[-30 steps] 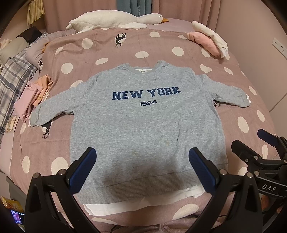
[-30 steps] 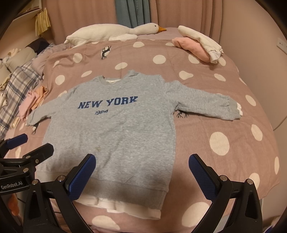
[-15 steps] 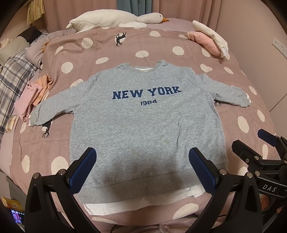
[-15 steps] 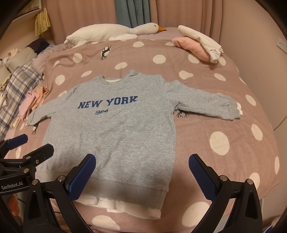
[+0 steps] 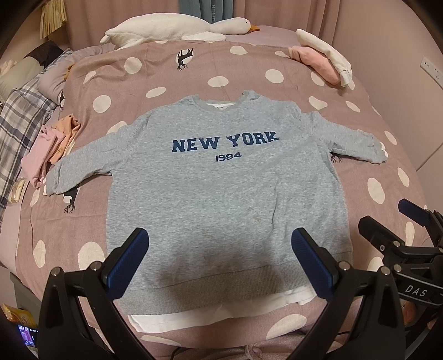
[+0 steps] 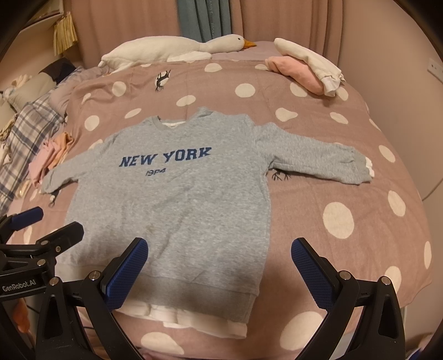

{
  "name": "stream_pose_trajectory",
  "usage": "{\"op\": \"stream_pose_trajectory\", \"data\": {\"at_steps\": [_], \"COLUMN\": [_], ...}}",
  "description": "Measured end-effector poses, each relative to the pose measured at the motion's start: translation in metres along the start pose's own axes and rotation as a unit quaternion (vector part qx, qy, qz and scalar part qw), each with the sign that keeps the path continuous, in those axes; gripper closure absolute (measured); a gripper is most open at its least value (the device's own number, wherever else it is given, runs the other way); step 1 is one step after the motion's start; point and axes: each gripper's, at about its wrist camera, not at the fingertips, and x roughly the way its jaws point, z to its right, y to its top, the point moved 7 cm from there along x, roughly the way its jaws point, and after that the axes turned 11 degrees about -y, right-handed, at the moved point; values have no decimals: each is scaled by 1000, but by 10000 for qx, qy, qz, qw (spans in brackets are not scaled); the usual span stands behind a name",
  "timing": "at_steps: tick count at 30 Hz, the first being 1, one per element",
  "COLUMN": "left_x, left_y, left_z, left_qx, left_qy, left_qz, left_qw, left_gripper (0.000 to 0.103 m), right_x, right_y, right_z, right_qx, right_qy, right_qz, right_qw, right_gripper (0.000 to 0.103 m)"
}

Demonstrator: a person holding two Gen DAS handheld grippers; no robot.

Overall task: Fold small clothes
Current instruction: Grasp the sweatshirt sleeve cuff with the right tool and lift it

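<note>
A grey sweatshirt printed "NEW YORK 1984" lies flat, front up, sleeves spread, on the polka-dot bed; it also shows in the right wrist view. A white layer shows below its hem. My left gripper is open and empty, above the hem near the middle. My right gripper is open and empty, above the sweatshirt's lower right corner. Each gripper shows at the edge of the other's view: the right one and the left one.
A plush goose lies at the head of the bed. Pink and white folded clothes sit at the far right. Pink and orange clothes and a plaid cloth lie at the left. The bedspread has bare room to the right.
</note>
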Motion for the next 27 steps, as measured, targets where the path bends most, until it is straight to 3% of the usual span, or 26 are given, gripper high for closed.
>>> {"op": "stream_pose_trajectory", "data": {"at_steps": [5,9,12,15,17,22,27], "left_x": [8,25,38,44,48,60,68], "left_y": [0,-5,-10,-10,-9,-2,4], "left_z": [-3,-19,-29,-35,-41,-53,-67], "left_qx": [-195,-848,-1500,-1968,-2088,-2276,-2359], "left_qy": [-220,-654,-1334,-1793,-1793,-2008,-2038], "left_qz": [-110,-297,-401,-363,-330,-283,-129], "left_qw": [9995,9938,9788,9632,9608,9524,9501], "left_gripper": [0,0,0,0,0,0,0], "right_x": [5,18,34,56,69,104,140], "right_y": [-1,-1,-3,-6,-9,-14,-4], "right_z": [3,10,26,56,77,134,183], "right_qx": [70,527,1128,1686,2079,3153,3963], "right_qy": [34,746,1306,1157,1153,1384,1184], "right_qz": [-23,-155,-258,-336,-400,-438,-369], "right_qw": [10000,9957,9847,9783,9705,9378,9097], "right_gripper": [1,1,1,1,1,1,1]}}
